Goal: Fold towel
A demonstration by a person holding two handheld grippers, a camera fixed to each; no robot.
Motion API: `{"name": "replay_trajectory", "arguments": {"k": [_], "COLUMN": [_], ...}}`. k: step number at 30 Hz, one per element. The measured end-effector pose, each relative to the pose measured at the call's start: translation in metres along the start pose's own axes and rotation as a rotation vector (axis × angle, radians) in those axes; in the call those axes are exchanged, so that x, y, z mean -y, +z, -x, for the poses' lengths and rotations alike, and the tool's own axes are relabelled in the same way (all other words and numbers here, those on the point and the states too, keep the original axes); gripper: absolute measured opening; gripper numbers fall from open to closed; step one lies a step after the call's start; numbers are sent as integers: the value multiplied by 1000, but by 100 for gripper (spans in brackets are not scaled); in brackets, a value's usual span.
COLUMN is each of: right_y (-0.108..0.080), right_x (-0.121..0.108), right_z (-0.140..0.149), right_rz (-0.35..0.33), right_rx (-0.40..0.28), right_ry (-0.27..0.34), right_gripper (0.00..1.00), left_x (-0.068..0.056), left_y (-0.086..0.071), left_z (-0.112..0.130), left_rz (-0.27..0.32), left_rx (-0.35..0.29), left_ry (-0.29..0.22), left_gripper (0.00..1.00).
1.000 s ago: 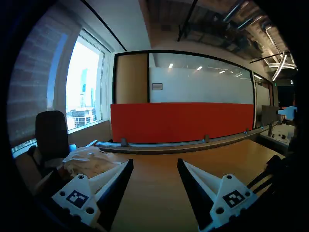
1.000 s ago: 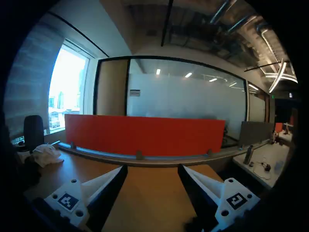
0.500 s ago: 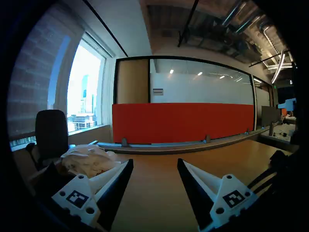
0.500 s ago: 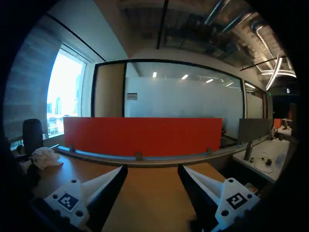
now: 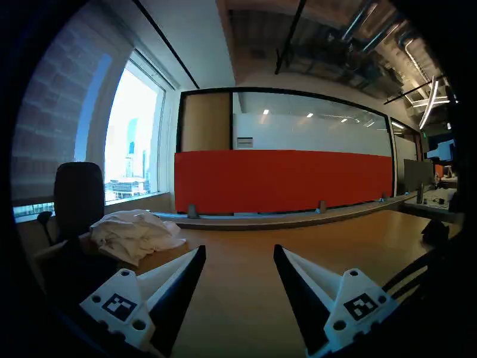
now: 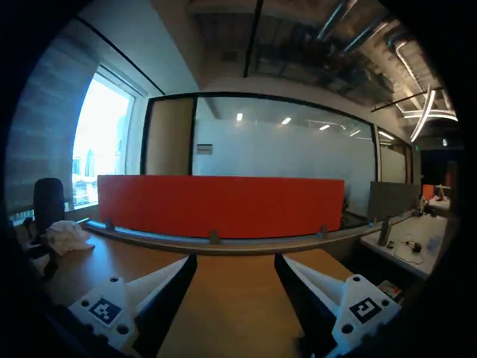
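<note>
A crumpled white towel (image 5: 132, 233) lies in a heap on the wooden desk (image 5: 250, 280), ahead and to the left of my left gripper (image 5: 238, 255). That gripper is open, low over the desk, nothing between its fingers. In the right gripper view the same towel (image 6: 64, 236) sits far off at the left edge of the desk (image 6: 232, 298). My right gripper (image 6: 235, 262) is open too, holding nothing, well to the right of the towel.
A red divider panel (image 5: 280, 181) runs along the desk's far edge, glass wall behind it. A black office chair (image 5: 77, 197) stands left of the towel by the window. A neighbouring white desk (image 6: 405, 247) with small items lies to the right.
Both views have tilted up slightly and dropped lower to the desk. The towel now appears a little higher and closer in the left gripper view. Both grippers stay open.
</note>
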State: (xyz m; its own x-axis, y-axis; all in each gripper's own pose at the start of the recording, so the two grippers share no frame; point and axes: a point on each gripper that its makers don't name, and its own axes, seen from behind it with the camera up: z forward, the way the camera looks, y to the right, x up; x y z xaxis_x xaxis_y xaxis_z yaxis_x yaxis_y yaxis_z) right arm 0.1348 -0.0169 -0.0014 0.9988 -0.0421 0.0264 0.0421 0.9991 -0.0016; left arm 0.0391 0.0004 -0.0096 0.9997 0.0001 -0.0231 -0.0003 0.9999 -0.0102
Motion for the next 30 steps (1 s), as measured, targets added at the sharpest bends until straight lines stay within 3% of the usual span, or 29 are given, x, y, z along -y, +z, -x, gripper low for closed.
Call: {"name": "replay_trajectory", "arguments": {"k": [15, 30], "right_y": [3, 5], "right_x": [-1, -4], "right_z": [22, 29], "right_rz": [-5, -6], "right_rx": [-7, -7], "right_ry": [-3, -2], "right_gripper": [100, 100], "left_x": [0, 1], "left_y": [3, 7], "left_z": [26, 39], "left_rz": [-11, -15], "left_rx": [-19, 13], "left_ry": [11, 2], "left_gripper": [84, 84]}}
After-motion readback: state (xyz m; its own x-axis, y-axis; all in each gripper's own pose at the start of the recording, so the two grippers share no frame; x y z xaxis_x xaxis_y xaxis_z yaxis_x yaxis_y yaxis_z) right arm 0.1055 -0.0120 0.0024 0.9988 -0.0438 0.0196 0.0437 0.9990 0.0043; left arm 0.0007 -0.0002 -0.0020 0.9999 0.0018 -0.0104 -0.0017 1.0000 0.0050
